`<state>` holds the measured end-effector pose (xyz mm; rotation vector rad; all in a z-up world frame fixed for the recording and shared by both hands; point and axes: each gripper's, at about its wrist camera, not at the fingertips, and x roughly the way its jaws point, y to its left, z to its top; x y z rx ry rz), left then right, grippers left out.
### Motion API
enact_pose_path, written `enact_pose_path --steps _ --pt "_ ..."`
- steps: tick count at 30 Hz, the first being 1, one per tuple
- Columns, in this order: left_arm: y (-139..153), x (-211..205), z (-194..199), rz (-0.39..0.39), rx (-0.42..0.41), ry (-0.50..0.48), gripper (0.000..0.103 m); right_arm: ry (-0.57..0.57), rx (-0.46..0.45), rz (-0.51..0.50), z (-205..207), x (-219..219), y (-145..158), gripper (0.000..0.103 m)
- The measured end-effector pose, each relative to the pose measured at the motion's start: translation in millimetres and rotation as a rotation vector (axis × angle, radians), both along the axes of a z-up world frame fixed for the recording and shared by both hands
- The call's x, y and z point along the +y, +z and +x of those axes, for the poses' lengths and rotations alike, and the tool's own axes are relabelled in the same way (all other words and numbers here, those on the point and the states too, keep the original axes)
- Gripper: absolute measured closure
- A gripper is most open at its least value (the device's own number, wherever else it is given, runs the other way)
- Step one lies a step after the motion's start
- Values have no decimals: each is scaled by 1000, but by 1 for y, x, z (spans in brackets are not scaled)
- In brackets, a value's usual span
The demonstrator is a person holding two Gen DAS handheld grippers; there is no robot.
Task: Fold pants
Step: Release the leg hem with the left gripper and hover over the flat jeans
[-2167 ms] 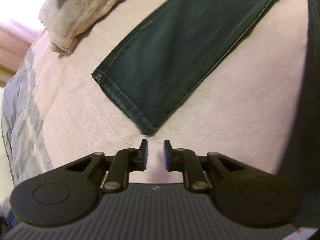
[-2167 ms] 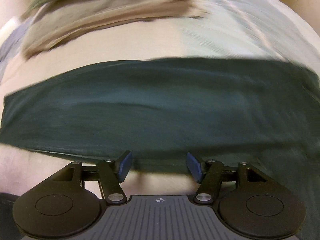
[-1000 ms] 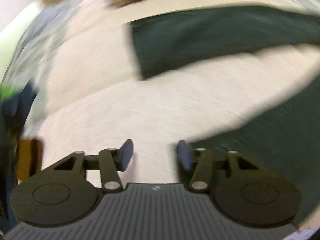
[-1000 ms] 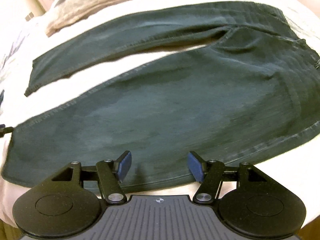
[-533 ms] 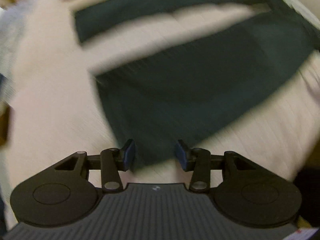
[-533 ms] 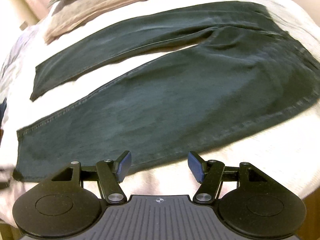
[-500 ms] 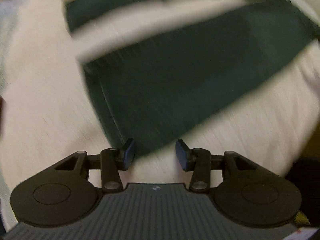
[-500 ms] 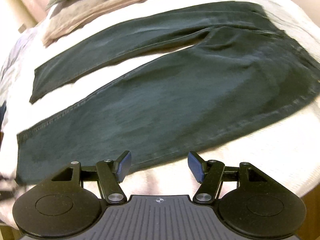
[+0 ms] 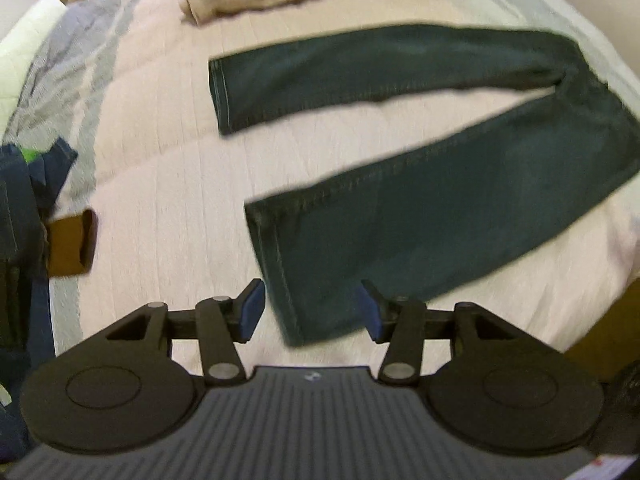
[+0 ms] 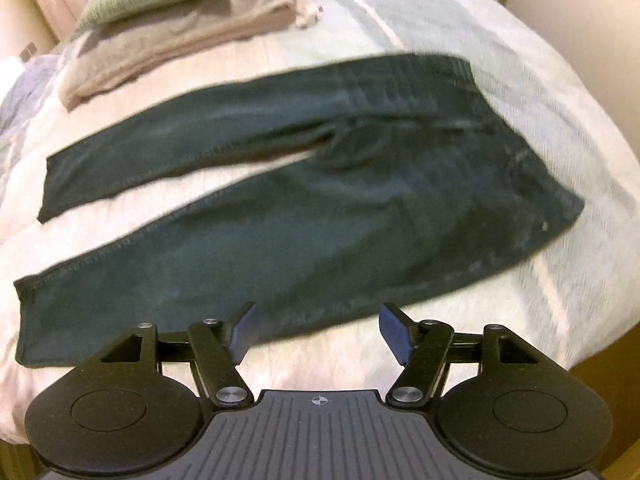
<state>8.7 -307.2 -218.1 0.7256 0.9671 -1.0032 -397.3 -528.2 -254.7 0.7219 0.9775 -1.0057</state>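
We have the dark green pants (image 10: 320, 208) spread flat on the pale bedspread (image 10: 540, 128), legs splayed in a V, waistband off to the right. Our left gripper (image 9: 310, 312) hovers at the near leg's hem, jaws apart, holding nothing. Our right gripper (image 10: 316, 330) hangs over that leg's near edge, jaws wide and empty. Folded blankets (image 10: 168, 36) sit beyond the pants.

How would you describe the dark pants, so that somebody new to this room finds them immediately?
Look at the bed with the pale quilted cover. The dark pants lie flat across its middle, legs spread in a V. The folded beige blanket near the pillow is light; the pants are the only dark green garment.
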Motion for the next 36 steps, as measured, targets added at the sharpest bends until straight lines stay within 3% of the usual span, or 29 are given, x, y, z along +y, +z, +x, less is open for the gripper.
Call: enact_pose_path --steps 8,15,26,36 --pt "26 -56 -17 -60 -3 4 48 82 67 -22 0 -26 23 37" --pt "35 -87 -43 -50 9 40 42 196 149 7 -5 -39 15 37" --pt "33 -102 -105 -11 38 138 26 322 146 62 -29 -66 -5 37" --pt "29 -111 -143 7 58 127 18 366 120 70 -28 -71 -3 36"
